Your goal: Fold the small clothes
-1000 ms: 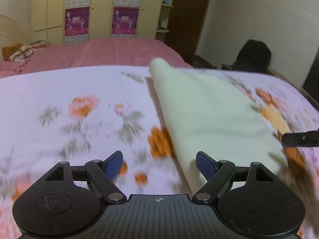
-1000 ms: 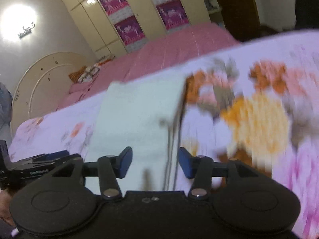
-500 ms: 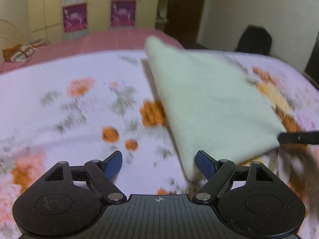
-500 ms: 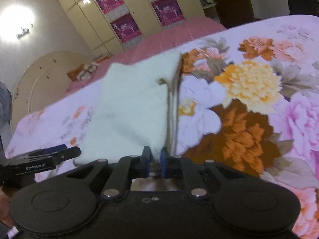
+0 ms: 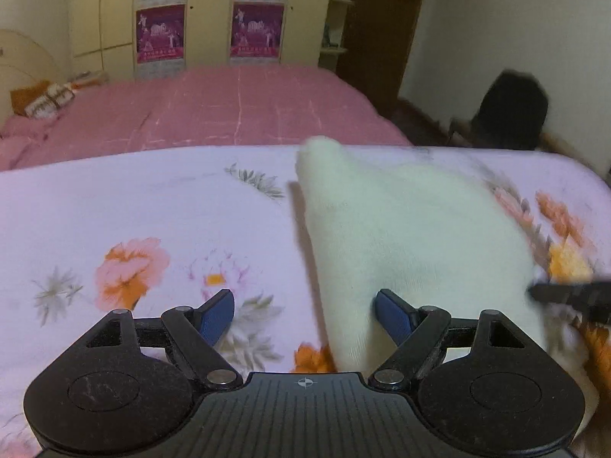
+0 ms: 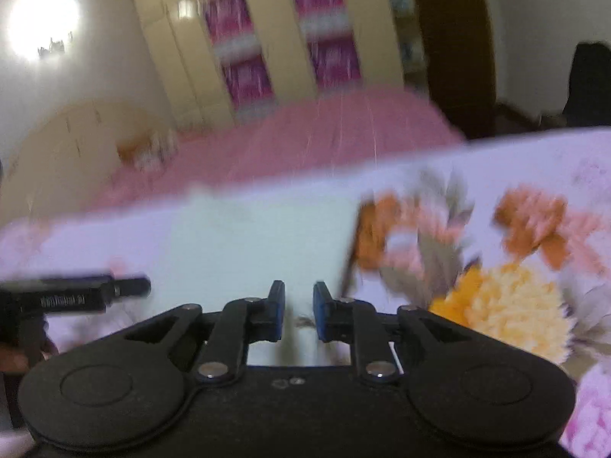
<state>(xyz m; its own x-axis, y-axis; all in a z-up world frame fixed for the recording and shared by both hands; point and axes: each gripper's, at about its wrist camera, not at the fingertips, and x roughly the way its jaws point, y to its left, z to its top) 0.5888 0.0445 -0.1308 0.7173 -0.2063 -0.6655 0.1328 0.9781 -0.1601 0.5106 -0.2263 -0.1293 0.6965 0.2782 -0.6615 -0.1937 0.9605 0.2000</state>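
Behind our work surface stand cream wardrobe doors with magenta posters [image 5: 159, 34] and a bed under a pink quilt [image 5: 214, 107]; we work on a pale lilac sheet printed with orange and pink flowers [image 5: 114, 210]. On it lies the pale mint-white knitted garment [image 5: 404, 236], its near edge reaching down between our tools. Our left gripper [image 5: 304, 315] hangs with its blue pads spread wide and nothing pinched, its right pad just beside the garment's near left edge. Our right gripper [image 6: 299, 315] has its jaws nearly together, having just eased apart a little; pale cloth shows in the narrow gap, but blur keeps us from telling whether the pads press on it. We judge the step to be taking hold of the near edge ahead of a fold. Next, our left hand likely needs to close on its corner, so that both can lift the edge evenly and carry it over.
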